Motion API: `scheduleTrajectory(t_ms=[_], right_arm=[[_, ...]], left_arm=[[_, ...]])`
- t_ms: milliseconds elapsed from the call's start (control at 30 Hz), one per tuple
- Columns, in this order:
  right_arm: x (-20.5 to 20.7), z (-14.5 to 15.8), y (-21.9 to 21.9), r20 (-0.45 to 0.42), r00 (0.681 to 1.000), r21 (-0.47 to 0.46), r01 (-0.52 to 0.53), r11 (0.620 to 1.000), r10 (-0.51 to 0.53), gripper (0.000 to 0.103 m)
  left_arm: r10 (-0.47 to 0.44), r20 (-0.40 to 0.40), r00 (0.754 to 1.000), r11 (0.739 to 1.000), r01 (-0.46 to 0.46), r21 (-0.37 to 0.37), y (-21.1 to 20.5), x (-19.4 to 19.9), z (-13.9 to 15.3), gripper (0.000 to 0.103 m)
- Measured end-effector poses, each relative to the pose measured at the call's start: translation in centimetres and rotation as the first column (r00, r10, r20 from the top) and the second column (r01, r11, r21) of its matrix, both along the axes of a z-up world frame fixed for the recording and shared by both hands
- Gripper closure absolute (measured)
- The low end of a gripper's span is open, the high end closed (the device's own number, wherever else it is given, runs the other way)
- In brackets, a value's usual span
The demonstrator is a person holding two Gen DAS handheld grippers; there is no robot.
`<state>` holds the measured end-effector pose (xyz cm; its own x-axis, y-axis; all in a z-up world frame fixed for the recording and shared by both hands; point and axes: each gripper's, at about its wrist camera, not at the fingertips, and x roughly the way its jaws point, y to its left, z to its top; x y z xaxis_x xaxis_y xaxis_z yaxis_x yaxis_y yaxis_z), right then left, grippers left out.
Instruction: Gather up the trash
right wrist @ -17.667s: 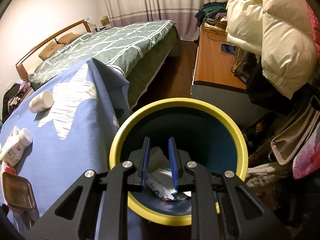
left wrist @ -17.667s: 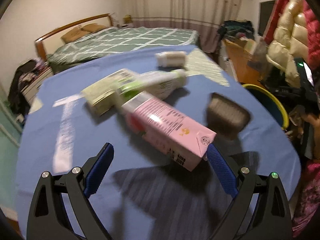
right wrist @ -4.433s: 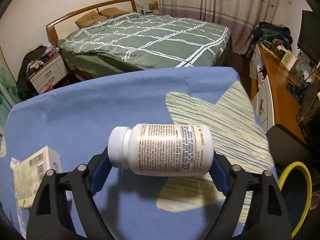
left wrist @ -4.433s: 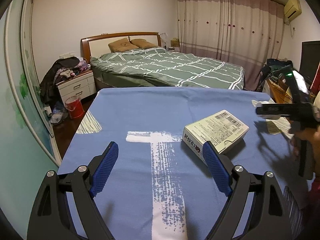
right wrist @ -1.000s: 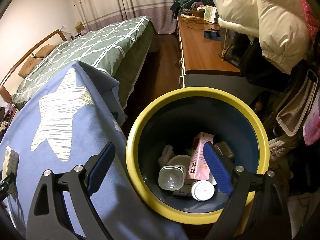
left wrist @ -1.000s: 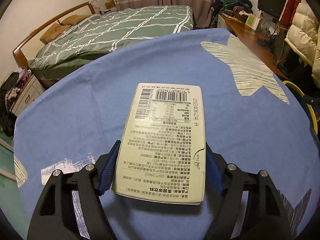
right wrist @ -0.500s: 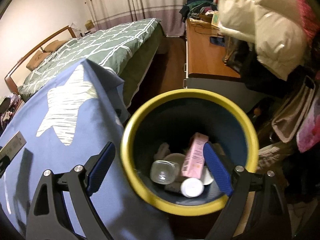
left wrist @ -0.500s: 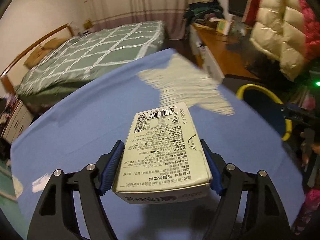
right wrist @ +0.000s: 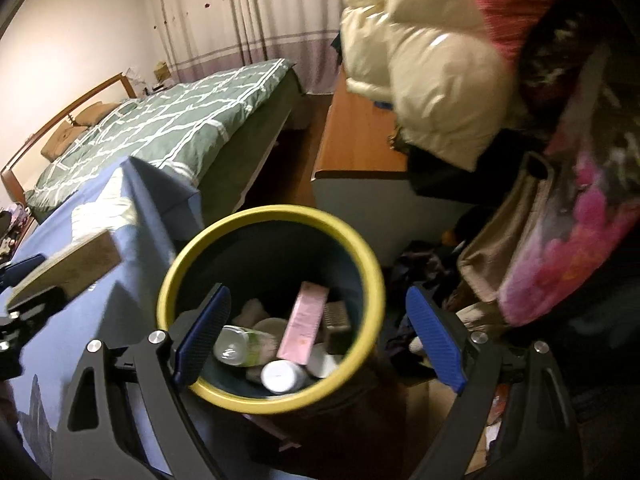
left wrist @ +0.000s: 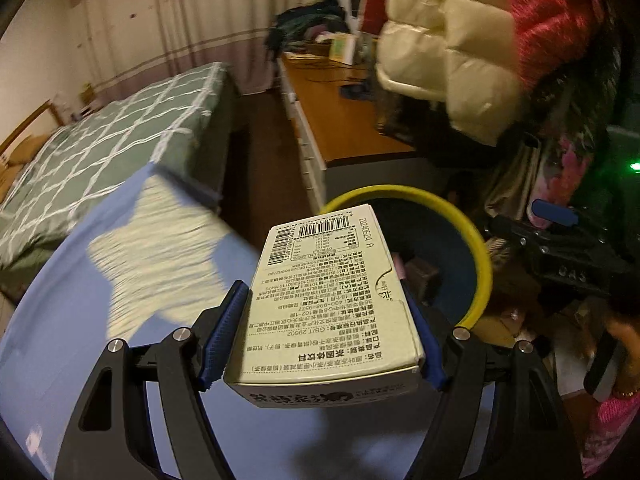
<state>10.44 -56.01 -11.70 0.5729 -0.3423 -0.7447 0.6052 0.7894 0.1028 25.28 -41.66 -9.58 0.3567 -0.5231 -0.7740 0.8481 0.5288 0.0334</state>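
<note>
My left gripper is shut on a pale green printed box and holds it in the air over the blue table's edge, just short of the yellow-rimmed bin. The box also shows in the right wrist view at the left. My right gripper is open and empty above the bin. Inside the bin lie a pink carton, a white bottle and other trash.
The blue tablecloth with a pale star covers the table at left. A green checked bed stands behind it. A wooden desk and hanging puffy coats crowd the right. Bags lie beside the bin.
My left gripper has carried the box to the right, from over the table toward the bin. My right gripper has drifted right and stays open over the bin.
</note>
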Motion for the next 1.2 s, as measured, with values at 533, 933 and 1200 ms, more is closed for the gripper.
scheduleTrajectory(t_ms=[533, 933, 1200], right_arm=[[-3.8, 0.1, -3.0, 0.021, 0.998, 0.015, 0.056, 0.998, -0.056, 0.018], [-6.2, 2.3, 1.3, 0.054, 0.997, -0.048, -0.055, 0.997, 0.057, 0.018], [-9.5, 6.6, 7.1, 0.188, 0.961, -0.124, -0.183, 0.975, 0.204, 0.018]], left_arm=[[-0.015, 0.065, 0.998, 0.996, 0.009, 0.090, -7.3, -2.2, -3.7, 0.014], [0.277, 0.199, 0.940, 0.955, -0.248, -0.162, 11.4, -7.4, 5.9, 0.005], [0.554, 0.219, 0.803, 0.823, -0.490, -0.288, 25.7, -13.8, 9.8, 0.005]])
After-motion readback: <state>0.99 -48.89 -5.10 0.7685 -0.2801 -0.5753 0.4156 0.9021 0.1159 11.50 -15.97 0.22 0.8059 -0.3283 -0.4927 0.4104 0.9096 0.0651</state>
